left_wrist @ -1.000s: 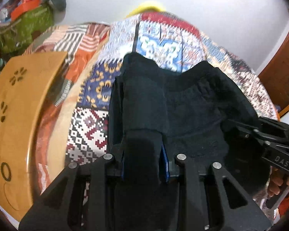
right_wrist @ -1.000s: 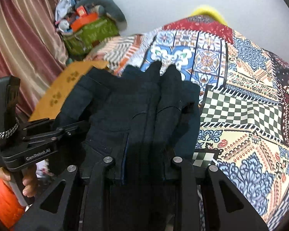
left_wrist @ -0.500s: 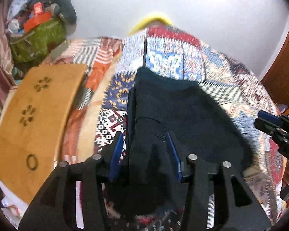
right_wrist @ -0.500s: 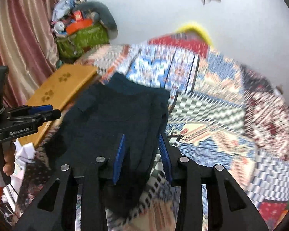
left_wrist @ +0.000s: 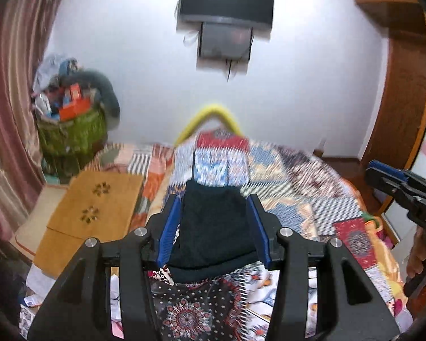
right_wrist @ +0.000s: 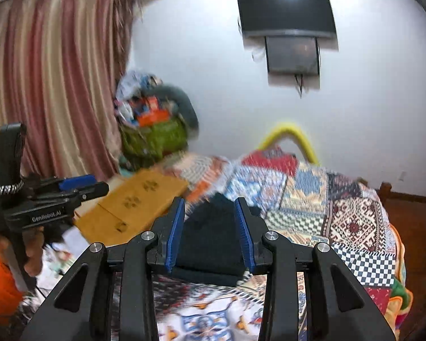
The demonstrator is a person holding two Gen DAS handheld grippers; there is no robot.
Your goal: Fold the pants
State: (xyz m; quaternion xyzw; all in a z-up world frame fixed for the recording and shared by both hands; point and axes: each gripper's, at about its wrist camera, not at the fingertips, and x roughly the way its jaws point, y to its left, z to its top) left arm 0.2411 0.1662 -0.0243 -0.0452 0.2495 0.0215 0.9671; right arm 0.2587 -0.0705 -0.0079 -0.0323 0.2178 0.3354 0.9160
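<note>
Patchwork bedspread [left_wrist: 312,199] fills mid-frame. Pants [left_wrist: 215,227] lie on it lower centre, a compact dark folded stack; fold looks done, maybe only tidying left. Left gripper [left_wrist: 213,227] and right gripper [right_wrist: 210,233] part-open, holding nothing, lifted clear. Stack's near edge hides behind fingers; motion blur smears layers.

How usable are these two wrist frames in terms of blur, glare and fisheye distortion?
Left wrist view: the patchwork bedspread is smeared by motion blur, the left gripper stays sharp, and glare sits on the wall TV.

Right wrist view: there is the same glare on the TV, the green bag is blurred, the striped curtain bows from the fisheye, and the folded dark pants read as a featureless mass.
</note>
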